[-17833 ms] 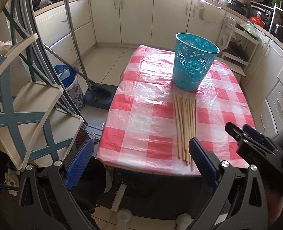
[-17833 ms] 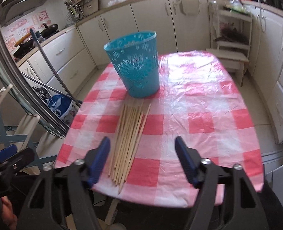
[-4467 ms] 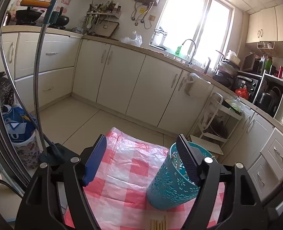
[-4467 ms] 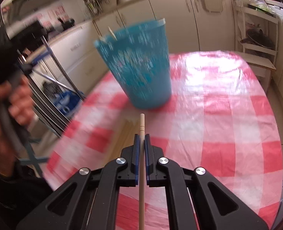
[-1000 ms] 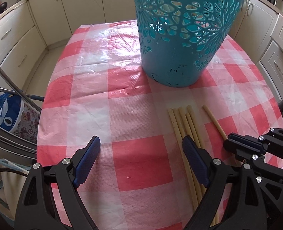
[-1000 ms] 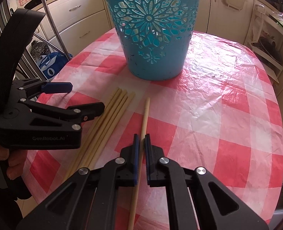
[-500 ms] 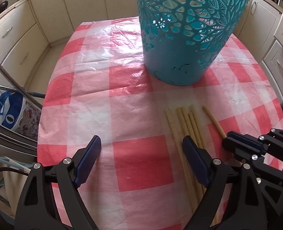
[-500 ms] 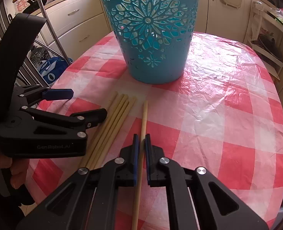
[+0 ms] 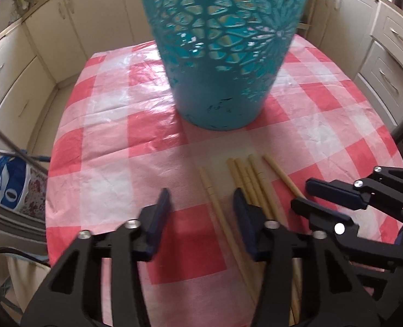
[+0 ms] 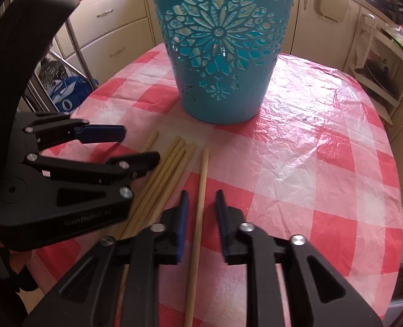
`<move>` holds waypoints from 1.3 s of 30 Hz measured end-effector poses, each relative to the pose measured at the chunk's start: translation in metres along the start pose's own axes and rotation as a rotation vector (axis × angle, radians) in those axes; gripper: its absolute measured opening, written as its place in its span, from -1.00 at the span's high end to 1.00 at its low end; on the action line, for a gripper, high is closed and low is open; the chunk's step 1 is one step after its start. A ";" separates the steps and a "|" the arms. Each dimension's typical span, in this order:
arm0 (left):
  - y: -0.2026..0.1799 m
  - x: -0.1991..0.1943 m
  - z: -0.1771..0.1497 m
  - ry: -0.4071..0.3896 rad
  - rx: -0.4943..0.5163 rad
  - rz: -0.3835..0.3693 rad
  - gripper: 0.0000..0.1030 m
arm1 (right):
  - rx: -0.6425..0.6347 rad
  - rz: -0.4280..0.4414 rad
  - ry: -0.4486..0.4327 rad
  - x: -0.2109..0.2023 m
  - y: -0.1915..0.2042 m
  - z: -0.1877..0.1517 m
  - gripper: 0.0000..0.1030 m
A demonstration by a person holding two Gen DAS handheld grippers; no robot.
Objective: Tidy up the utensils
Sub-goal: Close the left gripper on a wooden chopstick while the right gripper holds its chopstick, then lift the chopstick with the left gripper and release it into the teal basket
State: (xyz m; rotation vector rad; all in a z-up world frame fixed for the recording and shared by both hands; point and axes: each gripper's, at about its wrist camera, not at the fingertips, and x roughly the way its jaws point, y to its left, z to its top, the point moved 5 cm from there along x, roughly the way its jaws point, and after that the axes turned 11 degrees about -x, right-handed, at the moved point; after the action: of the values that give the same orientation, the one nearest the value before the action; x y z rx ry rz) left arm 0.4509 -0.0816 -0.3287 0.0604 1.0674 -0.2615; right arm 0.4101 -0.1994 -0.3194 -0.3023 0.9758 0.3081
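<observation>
A teal cut-out basket (image 9: 223, 54) stands upright on the red-and-white checked tablecloth (image 9: 106, 125); it also shows in the right wrist view (image 10: 223, 51). Several wooden chopsticks (image 9: 253, 188) lie side by side in front of it. My left gripper (image 9: 201, 201) is open, its jaws either side of one separated chopstick (image 9: 215, 204). My right gripper (image 10: 201, 199) is open around another single chopstick (image 10: 201, 188) that lies on the cloth. The left gripper (image 10: 136, 147) sits just left of the bundle (image 10: 168, 169) in the right wrist view.
Cream kitchen cabinets (image 9: 78, 27) ring the table. A blue-and-white bag (image 9: 8, 182) sits on the floor to the left. A white rack (image 10: 378, 62) stands at the right. The table edge falls away close to both grippers.
My right gripper has opened and let go of the chopstick, which now lies on the cloth. My left gripper has moved forward and narrowed around one chopstick, split from the bundle.
</observation>
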 end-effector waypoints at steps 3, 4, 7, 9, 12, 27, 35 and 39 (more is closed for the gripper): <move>0.000 0.000 0.001 -0.001 0.016 -0.026 0.46 | 0.014 0.015 0.011 0.000 -0.003 0.000 0.79; -0.001 0.000 0.002 0.001 0.019 -0.025 0.46 | 0.018 0.015 0.010 0.001 -0.003 0.000 0.79; -0.004 0.002 0.002 -0.002 0.020 -0.011 0.46 | 0.024 0.010 0.003 0.002 -0.003 0.001 0.79; -0.006 0.002 0.002 -0.006 0.030 -0.011 0.51 | 0.013 0.006 0.003 0.003 -0.001 0.002 0.79; -0.007 0.003 0.003 -0.001 0.034 -0.030 0.84 | 0.005 0.008 0.004 0.003 0.000 0.002 0.79; -0.002 -0.025 0.016 -0.109 0.008 -0.039 0.91 | 0.006 0.012 0.003 0.004 0.000 0.001 0.79; -0.003 -0.076 0.037 -0.321 -0.018 -0.125 0.91 | 0.009 0.015 0.003 0.004 0.001 0.001 0.79; 0.001 -0.119 0.050 -0.497 -0.038 -0.195 0.91 | 0.024 0.026 0.002 0.003 -0.001 0.001 0.79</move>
State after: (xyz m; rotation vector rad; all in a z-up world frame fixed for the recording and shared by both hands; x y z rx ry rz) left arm 0.4398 -0.0673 -0.2010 -0.1379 0.5828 -0.4078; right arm 0.4129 -0.1994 -0.3212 -0.2686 0.9856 0.3198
